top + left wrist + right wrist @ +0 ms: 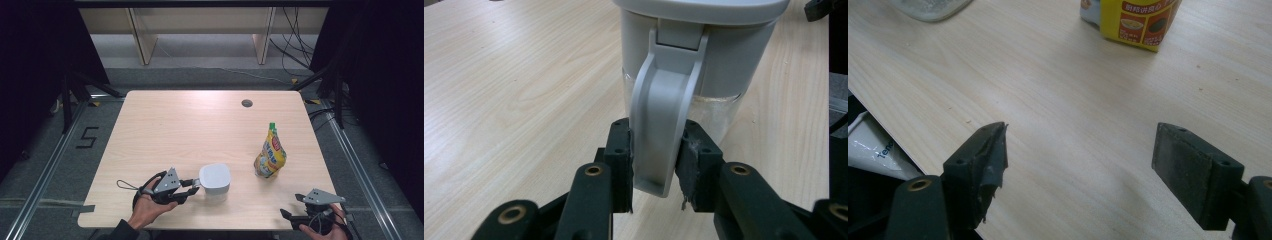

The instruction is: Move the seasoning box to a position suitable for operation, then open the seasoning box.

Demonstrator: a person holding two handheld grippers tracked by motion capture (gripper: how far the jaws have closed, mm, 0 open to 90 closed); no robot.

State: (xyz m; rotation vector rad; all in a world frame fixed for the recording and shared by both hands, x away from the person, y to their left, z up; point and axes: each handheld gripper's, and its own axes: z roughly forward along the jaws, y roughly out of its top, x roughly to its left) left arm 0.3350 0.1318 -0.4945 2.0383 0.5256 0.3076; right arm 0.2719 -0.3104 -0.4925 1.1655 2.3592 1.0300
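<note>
Your left tool [192, 186] sits near the front edge of the table [190, 125], left of its middle, and its jaws are clamped on the grey handle [663, 130] of the jug [215, 181]. In the left gripper view the two black pads [620, 150] press the handle from either side, low down near its free end, and the handle hangs from a hinge just under the jug's pale lid [704, 7]. The jug stands upright on the table just beside your left hand [150, 205], with a clear lower body and a grey upper band.

Your right tool [291, 206] is at the front right corner, held over the table's edge, with its jaws spread wide and nothing between them. In the right gripper view the left pad [985, 160] looks torn at its tip, and bare wood shows between the two pads.

A yellow pouch [270, 152] with a green cap stands upright toward the right edge, behind your right tool and well apart from the jug. The right gripper view catches its lower part [1138, 22] at the top, with printed panels too small to read, and the jug's clear base [930, 7] in its upper left corner.

A small round hole [247, 103] lies near the back edge, right of the middle.
</note>
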